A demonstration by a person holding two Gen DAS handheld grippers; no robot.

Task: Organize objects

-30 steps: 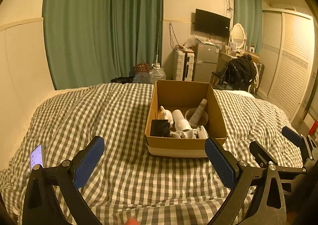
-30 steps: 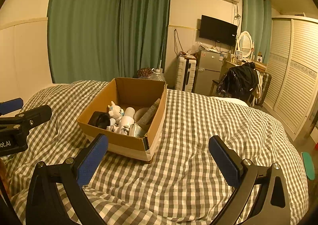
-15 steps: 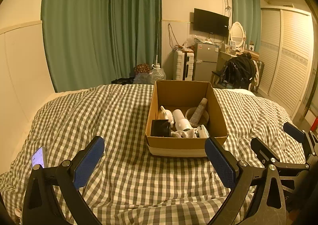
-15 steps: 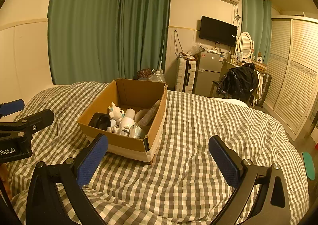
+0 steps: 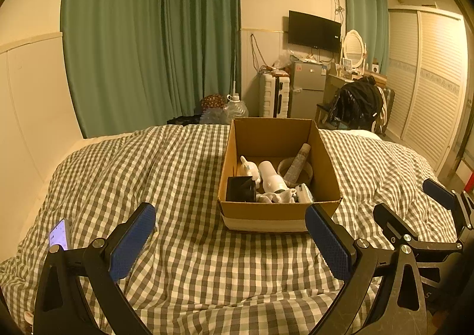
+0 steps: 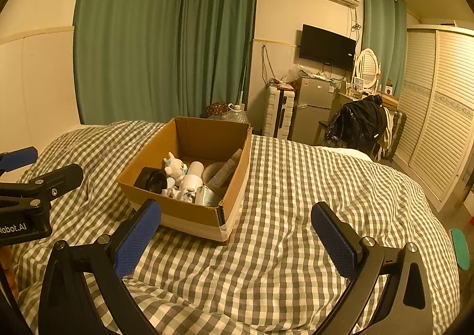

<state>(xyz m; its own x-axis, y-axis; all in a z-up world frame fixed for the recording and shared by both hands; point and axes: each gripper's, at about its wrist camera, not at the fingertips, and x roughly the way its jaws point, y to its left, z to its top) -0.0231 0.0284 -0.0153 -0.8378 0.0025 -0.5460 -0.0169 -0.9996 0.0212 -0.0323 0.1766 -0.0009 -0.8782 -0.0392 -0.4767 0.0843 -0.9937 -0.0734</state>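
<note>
An open cardboard box (image 5: 278,213) stands on the checked bedspread (image 5: 177,175); it also shows in the right wrist view (image 6: 183,210). Inside lie a black cube (image 5: 240,189), a white plush toy (image 5: 248,166), a white bottle (image 5: 271,176), a grey tube (image 5: 297,161) leaning in a bowl (image 5: 308,173), and small white items. My left gripper (image 5: 231,241) is open and empty, held above the bedspread in front of the box. My right gripper (image 6: 235,238) is open and empty, to the box's front right.
A phone (image 5: 59,234) with a lit screen lies on the bed at the near left. Beyond the bed stand green curtains (image 5: 154,38), a white suitcase (image 5: 274,95), a small fridge (image 5: 308,86), a chair with a black jacket (image 5: 358,104) and a slatted wardrobe (image 5: 429,92).
Both grippers have risen and tilted slightly, so the box sits a little lower in both views. Nothing on the bed has moved.
</note>
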